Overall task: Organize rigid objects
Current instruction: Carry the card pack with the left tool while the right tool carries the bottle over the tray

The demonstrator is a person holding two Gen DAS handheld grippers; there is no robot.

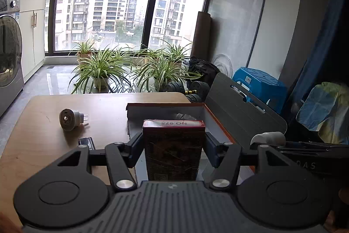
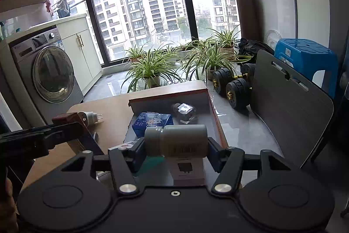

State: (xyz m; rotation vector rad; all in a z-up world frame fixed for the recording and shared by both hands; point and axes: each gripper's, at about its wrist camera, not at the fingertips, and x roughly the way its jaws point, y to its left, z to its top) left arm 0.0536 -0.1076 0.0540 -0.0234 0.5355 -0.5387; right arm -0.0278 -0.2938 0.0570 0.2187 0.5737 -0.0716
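Left gripper (image 1: 173,150): clamps red box (image 1: 173,145) | right gripper (image 2: 175,150): clamps grey bottle (image 2: 176,140)

- Daylight poured in from the far window (image 1: 104,8), which was blown out to near white.
- Near parts sat dim and backlit, with the worktop (image 1: 43,134) only softly lit.
- Fisheye distortion bowed the window frames at the edges; focus stayed fairly sharp.

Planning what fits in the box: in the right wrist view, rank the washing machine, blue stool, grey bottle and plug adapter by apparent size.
1. washing machine
2. blue stool
3. grey bottle, shut in the right gripper; its nearness to the camera inflates it
4. plug adapter, partly hidden
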